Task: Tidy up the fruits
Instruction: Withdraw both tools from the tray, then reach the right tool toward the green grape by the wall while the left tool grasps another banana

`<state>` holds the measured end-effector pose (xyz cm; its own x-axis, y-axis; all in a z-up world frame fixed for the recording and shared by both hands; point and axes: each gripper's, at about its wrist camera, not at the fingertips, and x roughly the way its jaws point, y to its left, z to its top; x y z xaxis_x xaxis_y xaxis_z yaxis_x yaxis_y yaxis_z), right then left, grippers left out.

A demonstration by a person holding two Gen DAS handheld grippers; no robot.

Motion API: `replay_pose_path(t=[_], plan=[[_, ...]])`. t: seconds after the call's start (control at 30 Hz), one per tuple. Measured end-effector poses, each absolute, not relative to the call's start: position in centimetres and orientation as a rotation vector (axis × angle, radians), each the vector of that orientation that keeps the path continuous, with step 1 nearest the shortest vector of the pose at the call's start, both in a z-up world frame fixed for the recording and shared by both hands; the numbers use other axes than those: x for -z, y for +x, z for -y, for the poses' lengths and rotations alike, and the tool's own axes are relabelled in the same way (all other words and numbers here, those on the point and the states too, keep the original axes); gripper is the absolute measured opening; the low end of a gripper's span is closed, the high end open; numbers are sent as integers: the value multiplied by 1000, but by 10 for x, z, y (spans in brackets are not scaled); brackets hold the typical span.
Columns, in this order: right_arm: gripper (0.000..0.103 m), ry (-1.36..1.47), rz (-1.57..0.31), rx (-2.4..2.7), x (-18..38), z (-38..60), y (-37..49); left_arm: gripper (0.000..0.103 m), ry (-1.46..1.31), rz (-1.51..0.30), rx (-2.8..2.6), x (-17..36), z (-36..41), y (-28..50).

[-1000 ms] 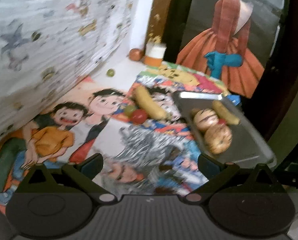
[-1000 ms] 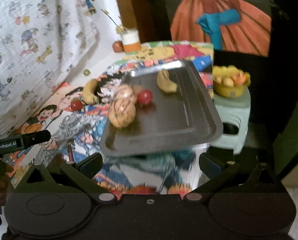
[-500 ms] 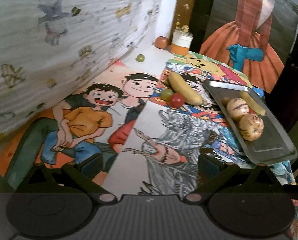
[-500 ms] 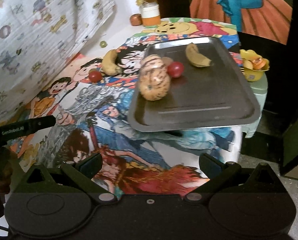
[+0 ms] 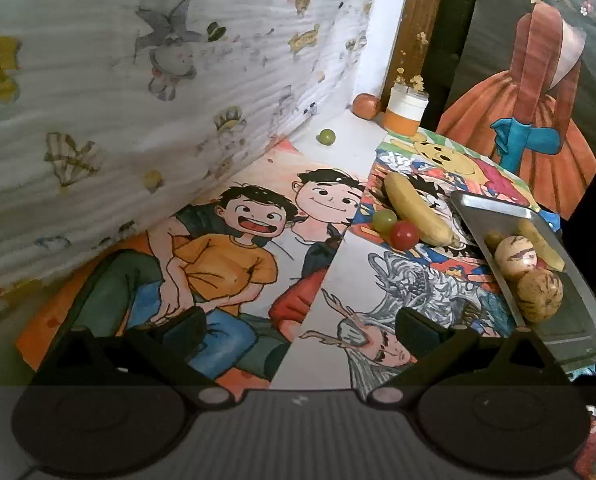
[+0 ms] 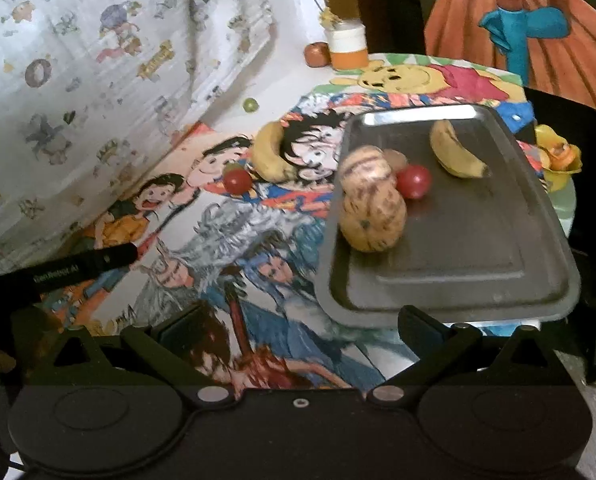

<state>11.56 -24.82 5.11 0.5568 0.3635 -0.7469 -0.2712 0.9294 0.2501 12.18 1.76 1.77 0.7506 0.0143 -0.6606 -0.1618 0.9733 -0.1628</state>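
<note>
Cartoon tablecloth (image 6: 258, 240) — tray (image 6: 477, 272): two melons (image 6: 371, 216), one banana (image 6: 455, 154).

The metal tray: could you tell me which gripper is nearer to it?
Right. The right gripper sits at the metal tray near edge; the left gripper is off to its left.

Fruits (image 6: 371, 216) on tray (image 6: 497, 256), cloth

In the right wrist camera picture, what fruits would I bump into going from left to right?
Red tomato on the cloth → big banana on the cloth → striped melons in the tray → red tomato in the tray → small banana in the tray.
</note>
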Motion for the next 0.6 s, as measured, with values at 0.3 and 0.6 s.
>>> replay_pose_path(t=[0.3, 0.6], plan=[[102, 4, -835, -469, -70, 234, 158, 103, -181, -706, -78, -18, -15, 141], [102, -61, -785, -498, -83, 227, 207, 103, -145, -706, -74, -21, -18, 175]])
